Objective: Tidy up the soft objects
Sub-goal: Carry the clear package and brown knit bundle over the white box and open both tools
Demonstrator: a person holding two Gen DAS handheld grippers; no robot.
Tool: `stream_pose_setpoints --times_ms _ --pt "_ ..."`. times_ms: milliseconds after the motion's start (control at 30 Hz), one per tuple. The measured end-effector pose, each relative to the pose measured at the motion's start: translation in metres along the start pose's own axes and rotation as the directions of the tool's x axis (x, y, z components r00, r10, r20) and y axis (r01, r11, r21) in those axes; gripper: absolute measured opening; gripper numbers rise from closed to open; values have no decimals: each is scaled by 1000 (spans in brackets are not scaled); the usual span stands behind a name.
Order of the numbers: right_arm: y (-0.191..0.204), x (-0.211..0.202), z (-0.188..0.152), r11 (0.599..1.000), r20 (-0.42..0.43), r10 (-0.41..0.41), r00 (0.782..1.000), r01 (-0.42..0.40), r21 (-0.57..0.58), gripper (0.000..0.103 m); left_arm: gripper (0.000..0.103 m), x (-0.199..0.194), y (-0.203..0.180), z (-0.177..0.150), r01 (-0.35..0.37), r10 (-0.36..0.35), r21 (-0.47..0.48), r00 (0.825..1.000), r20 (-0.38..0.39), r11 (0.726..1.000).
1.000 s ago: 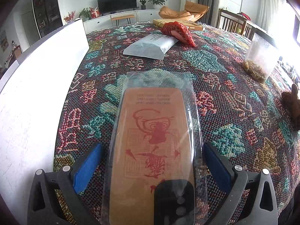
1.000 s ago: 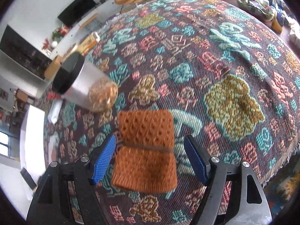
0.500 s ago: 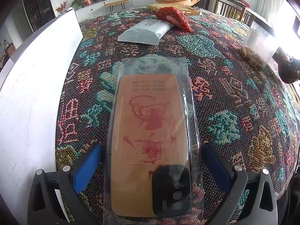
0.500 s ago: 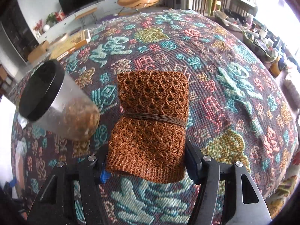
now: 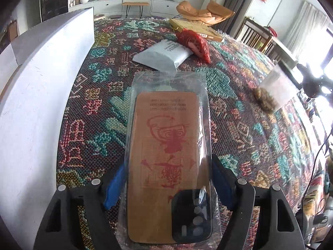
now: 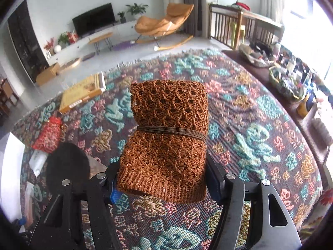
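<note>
My left gripper point(image 5: 169, 180) is shut on a tan phone case in a clear plastic bag point(image 5: 169, 158) and holds it above the patterned tablecloth point(image 5: 100, 108). My right gripper point(image 6: 162, 180) is shut on a folded rust-brown knit cloth point(image 6: 166, 137) bound by a brown band, lifted off the cloth-covered table. A white soft pouch point(image 5: 164, 55) and a red mesh pouch point(image 5: 194, 42) lie farther back. The red pouch also shows in the right wrist view point(image 6: 47, 134).
A white box wall point(image 5: 37, 87) runs along the left. A clear jar with brown filling point(image 5: 274, 91) lies at the right; its black lid point(image 6: 66, 164) is beside my right gripper. A flat yellow box point(image 6: 83, 92) lies at the far edge. Cluttered baskets point(image 6: 287, 83) stand right.
My left gripper closed on the bagged phone case and raised it. My right gripper, shut on the knit cloth, lifted it higher off the table and tilted upward.
</note>
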State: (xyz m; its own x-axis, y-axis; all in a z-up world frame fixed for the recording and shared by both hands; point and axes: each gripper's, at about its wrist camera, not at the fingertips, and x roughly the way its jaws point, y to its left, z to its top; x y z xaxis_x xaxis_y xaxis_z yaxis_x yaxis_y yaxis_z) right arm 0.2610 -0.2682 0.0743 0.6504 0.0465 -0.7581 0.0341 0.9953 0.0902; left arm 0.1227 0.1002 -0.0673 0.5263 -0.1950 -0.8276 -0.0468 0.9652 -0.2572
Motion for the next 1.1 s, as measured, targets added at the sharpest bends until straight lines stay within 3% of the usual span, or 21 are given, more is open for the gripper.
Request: stream_pose_setpoints --times_ms 167,267,333,433,533,600,700,767,833,900,967,1033,1100 --pt "86 -55 2 982 23 152 988 -148 -115 67 75 -63 18 16 102 -94 -68 990 106 993" --pt "163 -81 -15 934 -10 302 953 -298 -197 67 75 -109 47 21 77 -61 -83 982 181 994" --pt "220 -94 -31 880 -55 409 911 -410 -239 67 75 -136 75 19 26 -2 -107 976 218 994" --pt "306 -105 -61 776 -152 548 823 -567 -276 67 75 -168 124 12 -85 124 -162 962 245 983" --pt "384 -111 -102 670 -260 631 731 -683 -291 68 75 -186 176 0 -207 261 -235 937 232 950" --pt "426 -111 -134 612 -337 647 684 -729 -306 69 77 -190 207 -11 -276 335 -277 922 196 920" --pt "468 -97 -181 575 -450 623 639 -765 -291 78 91 -182 242 -27 -371 422 -315 900 109 873" --pt "477 -82 -201 578 -513 605 609 -779 -243 81 91 -180 257 -37 -393 446 -347 890 88 852" --pt "470 -75 -205 571 -507 635 583 -796 -199 81 91 -183 265 -43 -393 459 -383 883 96 836" --pt "451 -75 -199 583 -455 660 598 -790 -192 81 92 -188 268 -47 -382 467 -410 875 126 828" --pt "426 -77 -192 606 -381 671 636 -767 -212 81 92 -190 263 -47 -358 455 -419 876 159 835" --pt "398 -79 -188 664 -282 638 717 -697 -269 81 92 -191 253 -44 -318 422 -406 885 198 857" --pt "365 -71 -193 760 -172 533 828 -558 -334 82 92 -191 234 -40 -273 377 -374 894 243 886"
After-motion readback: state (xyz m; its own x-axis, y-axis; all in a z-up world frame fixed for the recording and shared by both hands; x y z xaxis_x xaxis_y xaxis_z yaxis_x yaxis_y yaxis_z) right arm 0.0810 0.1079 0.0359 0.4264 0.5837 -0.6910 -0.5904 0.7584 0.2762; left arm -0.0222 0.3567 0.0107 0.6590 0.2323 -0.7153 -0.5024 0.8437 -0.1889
